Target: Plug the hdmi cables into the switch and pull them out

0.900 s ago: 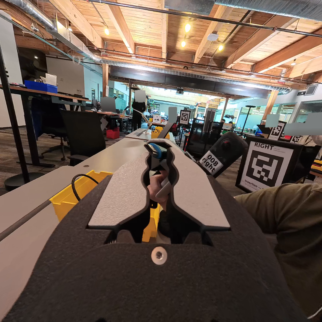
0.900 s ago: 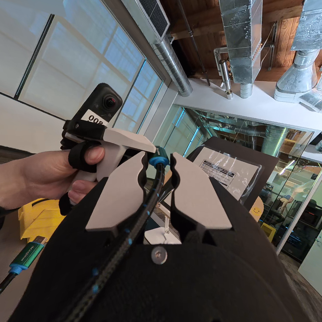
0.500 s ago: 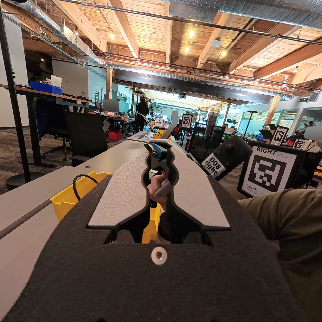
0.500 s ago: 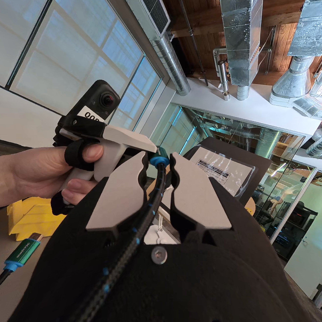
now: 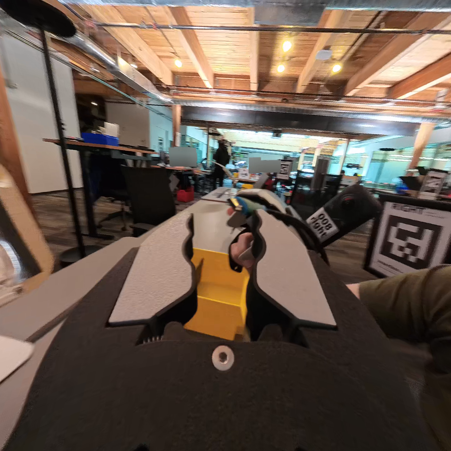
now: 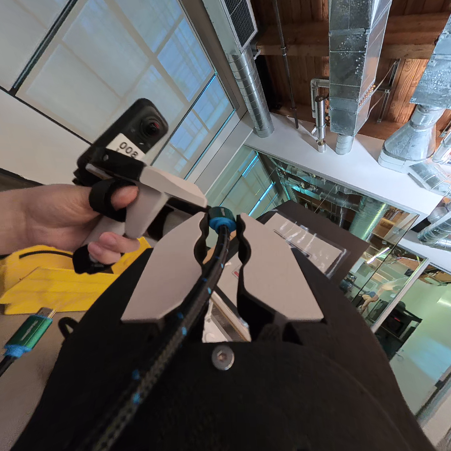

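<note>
My left gripper is open and empty, its jaws wide apart over the yellow bin. My right gripper is shut on a green HDMI plug with a blue collar; its black braided cable runs back over the gripper body. In the left wrist view that plug shows at the tip of the right gripper, just past my right finger. A second green HDMI plug lies on the table beside the yellow bin. The switch is not in view.
A framed black-and-white marker sign stands at the right. A black board with a plastic sleeve stands ahead of the right gripper. A black chair and a floor-stand pole are left of the grey table. The tips of both grippers are at nearly the same place.
My left gripper has opened and let go of the plug, and has shifted left of it. The right gripper still holds the plug and cable.
</note>
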Action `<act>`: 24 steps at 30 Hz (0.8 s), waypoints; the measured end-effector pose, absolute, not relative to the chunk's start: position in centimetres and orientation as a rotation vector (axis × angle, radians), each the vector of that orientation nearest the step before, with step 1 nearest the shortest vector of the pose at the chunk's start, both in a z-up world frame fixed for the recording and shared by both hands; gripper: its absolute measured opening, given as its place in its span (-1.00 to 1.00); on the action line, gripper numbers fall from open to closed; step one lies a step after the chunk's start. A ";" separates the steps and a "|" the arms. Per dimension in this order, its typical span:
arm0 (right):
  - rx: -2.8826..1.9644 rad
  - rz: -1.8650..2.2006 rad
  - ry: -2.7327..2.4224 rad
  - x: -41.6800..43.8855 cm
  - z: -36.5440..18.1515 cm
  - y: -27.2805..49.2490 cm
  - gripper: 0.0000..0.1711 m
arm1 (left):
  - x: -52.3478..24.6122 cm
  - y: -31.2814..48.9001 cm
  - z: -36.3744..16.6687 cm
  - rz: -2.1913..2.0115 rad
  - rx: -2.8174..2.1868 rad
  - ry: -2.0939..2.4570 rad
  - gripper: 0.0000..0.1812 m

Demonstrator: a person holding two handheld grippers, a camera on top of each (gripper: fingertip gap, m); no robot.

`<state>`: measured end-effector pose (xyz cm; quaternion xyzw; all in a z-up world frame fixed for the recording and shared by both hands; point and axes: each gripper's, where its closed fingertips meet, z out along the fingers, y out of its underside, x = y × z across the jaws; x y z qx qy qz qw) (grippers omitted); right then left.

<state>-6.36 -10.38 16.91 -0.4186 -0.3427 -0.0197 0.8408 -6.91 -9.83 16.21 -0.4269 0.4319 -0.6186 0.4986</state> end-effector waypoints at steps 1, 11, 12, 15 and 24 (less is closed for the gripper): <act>-0.885 -0.062 -0.726 -5.9 17.2 -10.4 -0.74 | -7.5 -9.1 16.3 -1.456 -1.038 1.027 -0.44; -0.921 -0.075 -0.664 3.0 22.1 -11.9 -0.74 | -8.4 -4.1 8.9 -0.872 -1.242 1.330 -0.50; -0.921 -0.084 -0.674 3.5 22.3 -12.2 -0.74 | -7.8 -3.7 7.7 -0.814 -1.266 1.361 -0.50; -0.927 -0.115 -0.676 5.1 22.8 -12.8 -0.74 | -5.8 -2.8 4.1 -0.669 -1.377 1.453 -0.50; -0.917 -0.109 -0.635 8.3 24.0 -14.3 -0.74 | -2.5 -1.7 -4.4 0.126 -1.449 1.684 -0.39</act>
